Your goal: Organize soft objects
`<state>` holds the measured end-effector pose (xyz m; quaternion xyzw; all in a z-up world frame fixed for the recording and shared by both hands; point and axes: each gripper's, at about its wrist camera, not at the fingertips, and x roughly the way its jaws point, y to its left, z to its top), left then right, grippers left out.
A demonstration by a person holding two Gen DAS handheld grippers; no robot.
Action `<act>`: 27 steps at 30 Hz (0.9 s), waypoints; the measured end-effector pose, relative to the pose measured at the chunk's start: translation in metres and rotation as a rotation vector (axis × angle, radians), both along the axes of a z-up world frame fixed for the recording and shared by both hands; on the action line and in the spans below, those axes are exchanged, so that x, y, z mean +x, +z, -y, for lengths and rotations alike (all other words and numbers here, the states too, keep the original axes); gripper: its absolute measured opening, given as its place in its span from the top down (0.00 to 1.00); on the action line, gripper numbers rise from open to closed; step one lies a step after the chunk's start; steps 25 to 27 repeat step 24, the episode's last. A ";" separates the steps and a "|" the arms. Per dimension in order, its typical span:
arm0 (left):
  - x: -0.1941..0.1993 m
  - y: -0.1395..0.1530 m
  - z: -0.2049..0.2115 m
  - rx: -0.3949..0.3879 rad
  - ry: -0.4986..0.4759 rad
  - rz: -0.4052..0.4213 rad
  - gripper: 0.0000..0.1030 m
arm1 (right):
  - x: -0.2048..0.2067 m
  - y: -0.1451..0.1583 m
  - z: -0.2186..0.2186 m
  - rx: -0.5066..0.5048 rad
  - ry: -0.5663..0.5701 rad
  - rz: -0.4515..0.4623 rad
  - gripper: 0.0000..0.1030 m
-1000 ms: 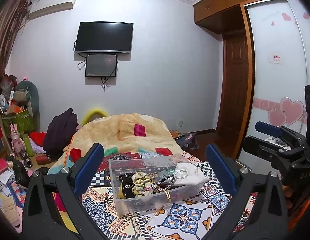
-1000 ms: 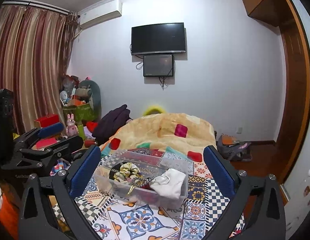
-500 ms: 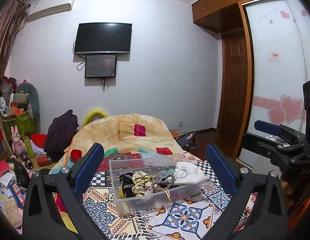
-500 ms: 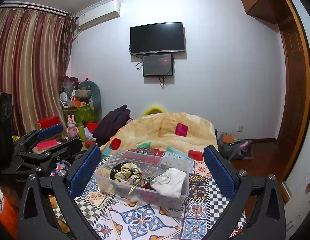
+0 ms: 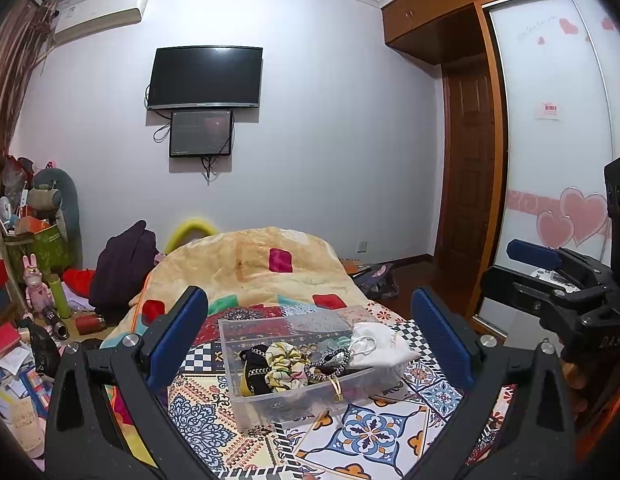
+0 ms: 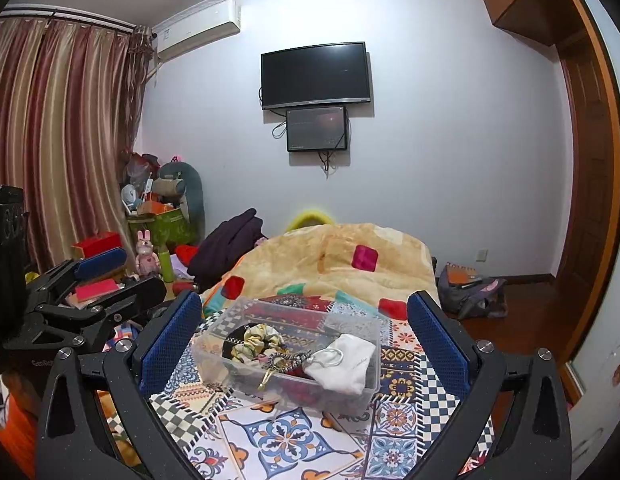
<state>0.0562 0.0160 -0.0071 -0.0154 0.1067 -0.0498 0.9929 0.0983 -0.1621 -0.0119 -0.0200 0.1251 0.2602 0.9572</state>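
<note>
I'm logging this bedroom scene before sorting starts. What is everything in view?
plastic bin: one, clear, on the patterned bedspread
scrunchie: one, yellow-green floral, inside the bin
white pouch: one, over the bin's right end
bead bracelet: one, dark, inside the bin
blanket: one, tan with coloured patches, behind the bin
television: one, black, on the wall
left hand-held gripper: open, empty, facing the bin
right hand-held gripper: open, empty, facing the bin
</note>
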 end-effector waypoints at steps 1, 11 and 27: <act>0.000 0.000 0.000 -0.001 -0.001 -0.001 0.00 | 0.000 0.000 0.000 0.000 0.001 -0.001 0.01; -0.002 -0.001 0.001 0.008 -0.023 -0.017 0.00 | -0.001 -0.001 -0.002 -0.004 -0.005 0.000 0.00; -0.003 -0.002 0.003 0.024 -0.019 -0.017 0.00 | 0.002 -0.004 -0.004 -0.013 -0.006 -0.024 0.00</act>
